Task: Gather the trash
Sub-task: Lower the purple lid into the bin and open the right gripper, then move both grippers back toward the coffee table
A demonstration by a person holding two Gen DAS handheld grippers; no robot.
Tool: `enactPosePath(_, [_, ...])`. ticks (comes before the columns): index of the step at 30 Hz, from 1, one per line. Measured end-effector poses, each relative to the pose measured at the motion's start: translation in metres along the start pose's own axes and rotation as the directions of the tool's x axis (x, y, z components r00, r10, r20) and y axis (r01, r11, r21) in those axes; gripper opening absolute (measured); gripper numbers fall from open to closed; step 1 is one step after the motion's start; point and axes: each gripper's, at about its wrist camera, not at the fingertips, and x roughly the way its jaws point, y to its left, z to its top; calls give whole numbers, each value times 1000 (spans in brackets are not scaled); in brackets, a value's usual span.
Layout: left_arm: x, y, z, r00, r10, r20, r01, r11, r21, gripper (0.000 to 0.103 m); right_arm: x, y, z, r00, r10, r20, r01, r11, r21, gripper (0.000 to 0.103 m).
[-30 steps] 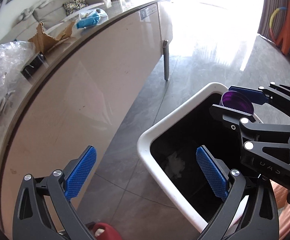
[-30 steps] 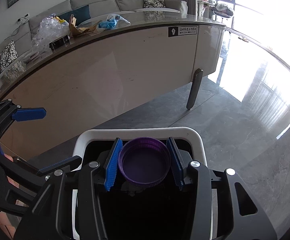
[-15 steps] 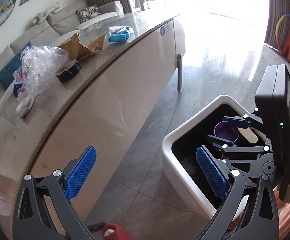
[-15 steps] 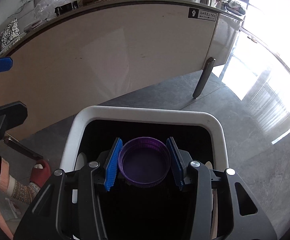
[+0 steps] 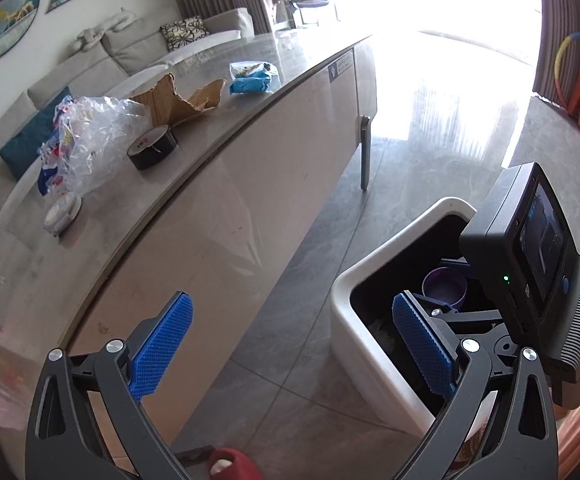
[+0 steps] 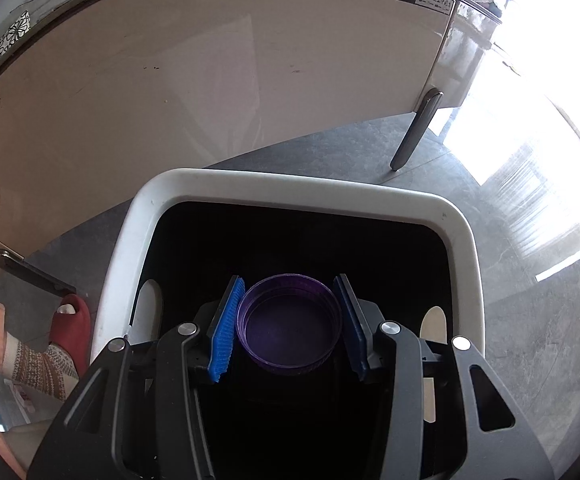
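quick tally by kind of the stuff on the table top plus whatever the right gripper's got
clear plastic bag: 1
torn cardboard: 1
blue packet: 1
black tape roll: 1
small round tin: 1
purple lid, in the right gripper over the bin: 1
total: 6

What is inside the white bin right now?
Inside the white bin, a black liner, the right tool gripping a purple lid, and something pale and crumpled lower down. The bottom is too dark to make out.
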Motion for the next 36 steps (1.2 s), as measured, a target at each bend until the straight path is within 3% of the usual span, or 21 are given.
enactPosePath(2, [2, -1, 0, 1000, 2, -2, -2, 1000, -1, 99, 2, -1, -1, 1000, 4, -8, -4, 1000, 6, 62])
enactPosePath(4, [1, -2, 0, 1000, 4, -1, -4, 1000, 2, 99, 1, -2, -4, 1000, -11, -9, 11, 1000, 8, 84])
enactPosePath(7, [0, -2, 1, 1000, 3, -1, -3, 1000, 0, 99, 3, -6, -5, 1000, -6, -20, 7, 1000, 27, 98])
enactPosePath(13, [-6, -1, 4, 1000, 11, 10, -11, 1000, -5, 99, -4, -9, -7, 1000, -21, -11, 21, 999, 46, 98])
enactPosePath(18, [-23, 9, 11, 997, 51, 56, -49, 998, -29, 99, -43, -6, 0, 986, -113, 123, 113, 994, 9, 98])
enactPosePath(20, [-33, 18, 15, 994, 63, 90, -58, 996, -61, 99, -64, -4, 5, 966, -173, 192, 176, 984, 2, 98])
enactPosePath(22, [-43, 27, 20, 990, 84, 113, -74, 993, -95, 99, -86, -4, 10, 949, -185, 256, 185, 982, 26, 98])
enactPosePath(28, [-70, 55, 33, 981, 116, 154, -89, 982, -168, 99, -144, -1, 32, 900, -148, 411, 133, 989, 65, 98])
enactPosePath(34, [-91, 96, 33, 977, 126, 174, -70, 953, -294, 99, -189, 15, 59, 807, -43, 590, 23, 999, 42, 98])
enactPosePath(36, [-94, 111, 32, 974, 150, 169, -91, 944, -317, 99, -197, 26, 72, 809, -4, 588, -7, 1000, 17, 98])
